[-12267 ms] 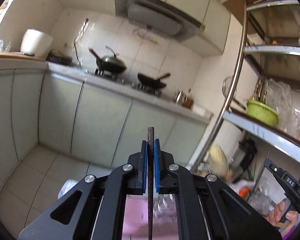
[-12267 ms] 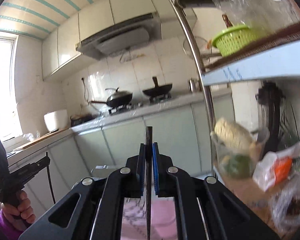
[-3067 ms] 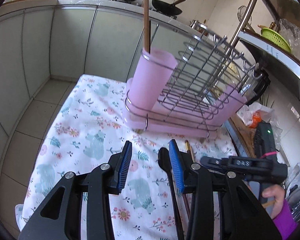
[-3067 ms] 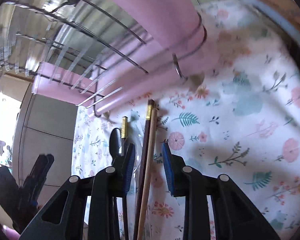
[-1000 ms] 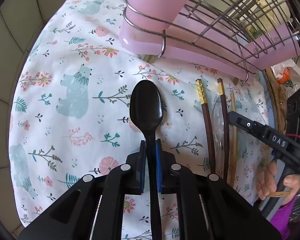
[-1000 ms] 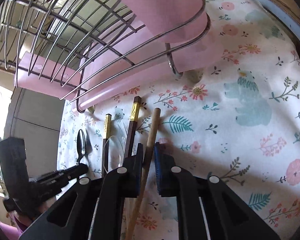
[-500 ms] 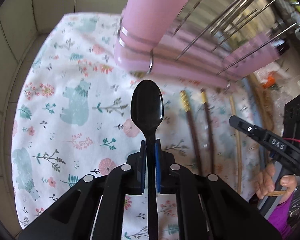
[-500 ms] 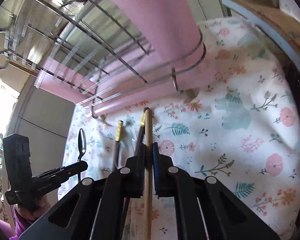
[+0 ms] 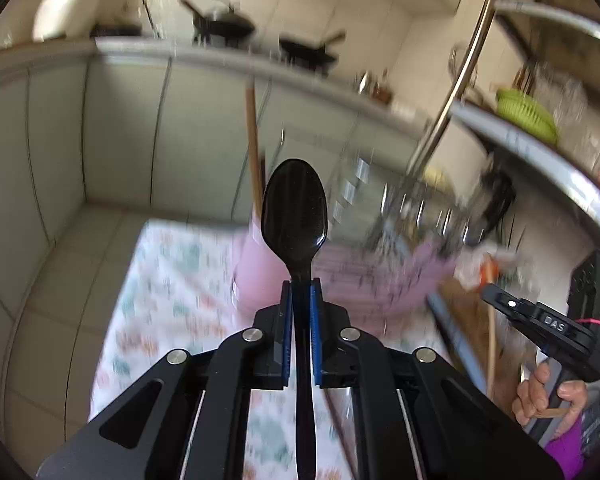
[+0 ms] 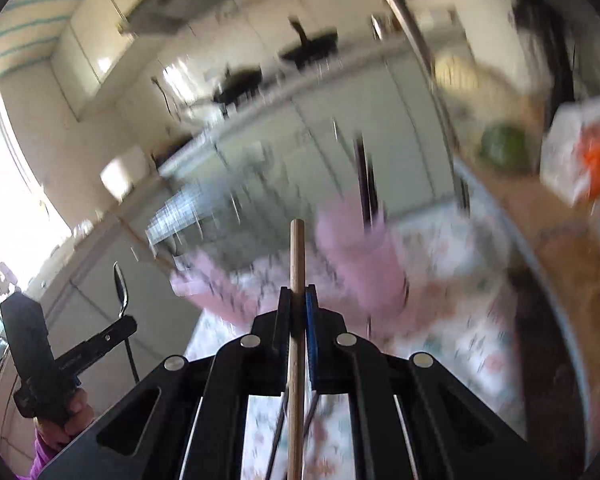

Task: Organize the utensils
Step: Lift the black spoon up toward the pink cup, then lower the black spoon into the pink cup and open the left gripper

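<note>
left gripper (image 9: pixel 300 300) clamped tight on black spoon (image 9: pixel 294 212), right gripper (image 10: pixel 299 304) on wooden chopstick (image 10: pixel 297 256)

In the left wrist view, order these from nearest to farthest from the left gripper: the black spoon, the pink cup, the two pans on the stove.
1. black spoon: clamped in the left gripper.
2. pink cup: just behind, on the floral cloth.
3. pans: far back on the counter, upper centre.
</note>
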Demonstrator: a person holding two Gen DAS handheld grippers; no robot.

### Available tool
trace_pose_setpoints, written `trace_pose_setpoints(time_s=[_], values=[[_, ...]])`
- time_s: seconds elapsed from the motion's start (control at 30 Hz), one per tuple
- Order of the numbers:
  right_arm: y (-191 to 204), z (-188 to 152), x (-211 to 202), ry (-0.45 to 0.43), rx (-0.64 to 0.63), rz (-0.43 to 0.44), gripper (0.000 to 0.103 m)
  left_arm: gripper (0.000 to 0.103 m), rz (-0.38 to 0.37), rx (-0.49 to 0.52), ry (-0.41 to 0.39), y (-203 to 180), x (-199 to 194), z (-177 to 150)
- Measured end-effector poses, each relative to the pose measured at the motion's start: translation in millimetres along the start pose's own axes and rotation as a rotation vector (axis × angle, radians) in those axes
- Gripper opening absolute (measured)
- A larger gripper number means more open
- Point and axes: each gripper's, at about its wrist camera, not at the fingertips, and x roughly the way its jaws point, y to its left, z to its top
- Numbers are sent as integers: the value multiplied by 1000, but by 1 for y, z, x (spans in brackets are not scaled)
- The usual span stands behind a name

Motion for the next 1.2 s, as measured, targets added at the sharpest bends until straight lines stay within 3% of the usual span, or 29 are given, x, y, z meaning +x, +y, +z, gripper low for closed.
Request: trace_pose_setpoints(time_s=[0.27, 0.4, 0.63, 0.77, 0.97, 1.2], values=[[20, 70, -46, -333, -106, -48, 6, 7, -14, -16, -186, -10, -20, 28], [23, 89, -39, -476, -133, -22, 7, 7, -9, -19, -219, -11, -15, 32], [24, 107, -20, -702, -207, -106, 7, 7, -2, -5, -313, -11, -6, 36], [17, 113, 0, -753, -225, -137, 7, 7, 0, 3, -364, -13, 1, 41], [11, 103, 20, -756, -252, -170, 7, 7, -8, -15, -454, -17, 15, 55], [7, 75, 32, -690, -269, -172, 7, 7, 80, 48, -607, -28, 32, 66]])
